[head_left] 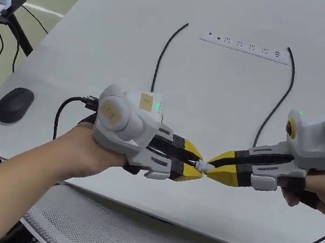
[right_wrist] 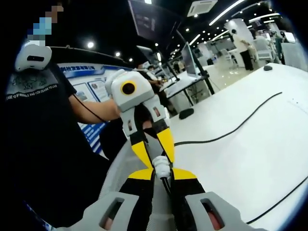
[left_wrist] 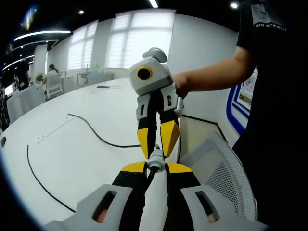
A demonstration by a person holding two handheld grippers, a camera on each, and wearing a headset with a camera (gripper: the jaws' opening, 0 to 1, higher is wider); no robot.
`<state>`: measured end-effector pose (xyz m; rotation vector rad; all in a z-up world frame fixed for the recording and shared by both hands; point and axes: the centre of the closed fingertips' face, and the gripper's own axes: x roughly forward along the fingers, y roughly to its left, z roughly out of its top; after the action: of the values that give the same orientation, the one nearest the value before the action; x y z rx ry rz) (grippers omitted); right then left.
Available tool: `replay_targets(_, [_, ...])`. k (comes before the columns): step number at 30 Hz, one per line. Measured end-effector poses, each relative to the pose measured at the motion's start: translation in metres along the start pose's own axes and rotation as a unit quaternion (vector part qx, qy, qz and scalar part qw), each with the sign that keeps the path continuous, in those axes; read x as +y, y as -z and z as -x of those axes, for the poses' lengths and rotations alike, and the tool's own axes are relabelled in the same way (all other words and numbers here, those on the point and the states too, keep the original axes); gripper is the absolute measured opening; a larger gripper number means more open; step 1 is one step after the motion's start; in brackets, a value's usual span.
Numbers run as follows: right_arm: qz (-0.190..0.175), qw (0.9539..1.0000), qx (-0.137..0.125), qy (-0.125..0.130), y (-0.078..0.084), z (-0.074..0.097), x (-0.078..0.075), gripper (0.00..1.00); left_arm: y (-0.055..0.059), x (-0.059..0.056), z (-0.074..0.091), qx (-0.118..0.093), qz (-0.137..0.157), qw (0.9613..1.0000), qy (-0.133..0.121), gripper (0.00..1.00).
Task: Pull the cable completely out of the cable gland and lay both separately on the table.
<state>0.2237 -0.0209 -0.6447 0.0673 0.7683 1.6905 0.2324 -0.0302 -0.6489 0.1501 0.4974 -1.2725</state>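
Note:
My two grippers meet tip to tip above the near edge of the white table (head_left: 224,106). Between their tips sits the small white cable gland (head_left: 202,166) (left_wrist: 155,162) (right_wrist: 162,167). A short black cable (left_wrist: 150,179) runs from the gland back between my left gripper's (head_left: 196,164) (left_wrist: 155,169) jaws, which are shut on it. My right gripper (head_left: 211,166) (right_wrist: 162,175) is shut on the gland's other end, and a dark cable stub (right_wrist: 167,186) trails back between its jaws. Both grippers are held off the table.
A white power strip (head_left: 244,46) lies at the far side, with black cords (head_left: 162,55) (head_left: 275,106) snaking toward me. A dark mouse (head_left: 15,104) rests near the left edge. A mesh chair (head_left: 106,228) stands below the table's near edge.

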Motion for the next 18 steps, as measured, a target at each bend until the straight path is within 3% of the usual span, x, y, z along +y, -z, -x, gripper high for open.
replay_targets(6, [0.05,0.9985,0.019,0.012,0.0006,-0.0013,0.0017,0.08,0.0008,-0.001,0.0003,0.003,0.003,1.0,-0.003,0.15])
replay_targets(10, [0.093,0.9944,0.039,0.03,0.0015,-0.0025,0.0017,0.08,0.0024,-0.0004,0.0015,0.003,0.013,0.9999,-0.005,0.15])
replay_targets(16, [0.166,0.981,0.076,0.065,0.0042,-0.0037,0.0023,0.07,0.006,0.0008,0.0024,0.005,0.025,0.9997,-0.006,0.15])
replay_targets(18, [0.195,0.9734,0.088,0.082,0.0045,-0.0046,0.0012,0.07,0.0067,0.0012,0.0026,0.006,0.031,0.9995,-0.007,0.15])
